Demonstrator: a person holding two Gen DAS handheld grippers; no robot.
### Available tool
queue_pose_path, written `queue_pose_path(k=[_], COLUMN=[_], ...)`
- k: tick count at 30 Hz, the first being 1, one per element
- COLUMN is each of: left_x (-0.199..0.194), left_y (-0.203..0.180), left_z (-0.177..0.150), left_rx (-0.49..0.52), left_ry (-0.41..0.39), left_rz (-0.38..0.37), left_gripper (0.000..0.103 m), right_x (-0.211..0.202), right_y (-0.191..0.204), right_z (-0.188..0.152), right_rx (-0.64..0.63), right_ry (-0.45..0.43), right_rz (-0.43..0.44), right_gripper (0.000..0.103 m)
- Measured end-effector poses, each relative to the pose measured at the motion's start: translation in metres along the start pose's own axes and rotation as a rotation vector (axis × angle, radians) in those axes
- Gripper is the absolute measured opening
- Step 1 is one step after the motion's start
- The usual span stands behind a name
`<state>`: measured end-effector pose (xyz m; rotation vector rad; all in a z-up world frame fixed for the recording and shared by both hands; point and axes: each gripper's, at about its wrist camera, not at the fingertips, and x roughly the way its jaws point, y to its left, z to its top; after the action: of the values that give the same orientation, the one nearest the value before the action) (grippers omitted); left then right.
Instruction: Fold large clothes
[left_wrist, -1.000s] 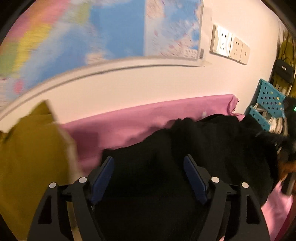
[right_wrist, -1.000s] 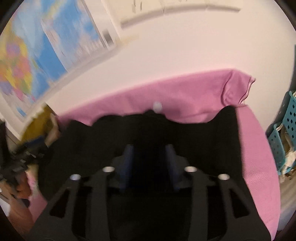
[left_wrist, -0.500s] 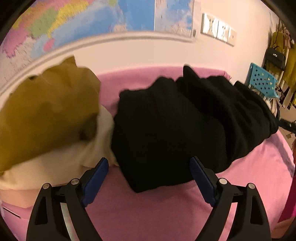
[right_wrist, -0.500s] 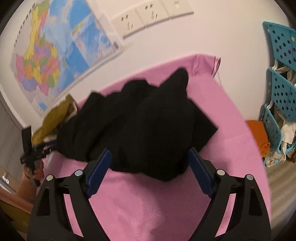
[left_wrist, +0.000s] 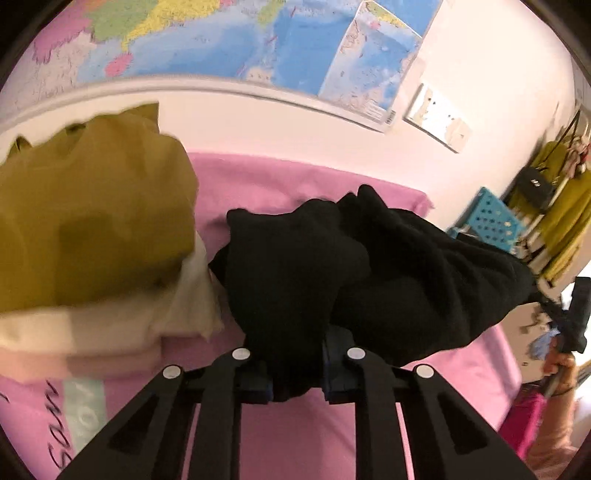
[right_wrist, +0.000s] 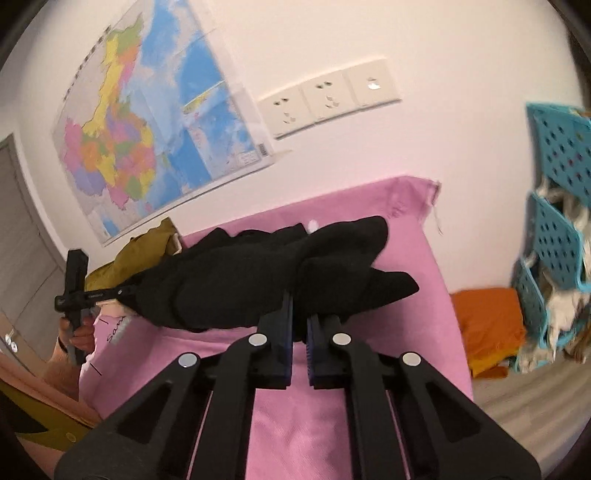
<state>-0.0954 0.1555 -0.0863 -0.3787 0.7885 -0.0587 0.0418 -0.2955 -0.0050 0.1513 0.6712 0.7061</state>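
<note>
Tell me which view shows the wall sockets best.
The right wrist view: the wall sockets sit near the middle, sharp, three plates with their holes visible. The left wrist view shows them only as a small, blurred plate seen at a slant.

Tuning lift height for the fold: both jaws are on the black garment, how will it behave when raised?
Likely floppy: the black garment sags in soft bunched folds between the left gripper and right gripper, so its middle should droop. Probably fairly heavy; it looks thick. Slipping seems unlikely, since both jaws pinch bunched fabric.
</note>
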Motion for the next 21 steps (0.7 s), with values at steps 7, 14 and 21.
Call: queue_pose_path(k=[7, 14, 21], left_x=[0.033, -0.006, 0.082], left_y=[0.002, -0.036, -0.068], left_z=[-0.016, 0.001, 0.026], left_rx=[0.000, 0.197, 0.283], left_ry=[0.115, -0.068, 0.105], left_rz=[0.149, 0.221, 0.165], left_gripper=[0.044, 0.070, 0.072], right_x=[0.049, 0.011, 0.091], right_y=[-0.025, 0.017, 0.058], right_z=[-0.039, -0.001, 0.012], right_rx=[0.073, -0.035, -0.108], right_ry=[0.216, 0.011, 0.120], right_rz=[-0.147, -0.283, -0.110], right_gripper=[0.017, 0.056, 0.066])
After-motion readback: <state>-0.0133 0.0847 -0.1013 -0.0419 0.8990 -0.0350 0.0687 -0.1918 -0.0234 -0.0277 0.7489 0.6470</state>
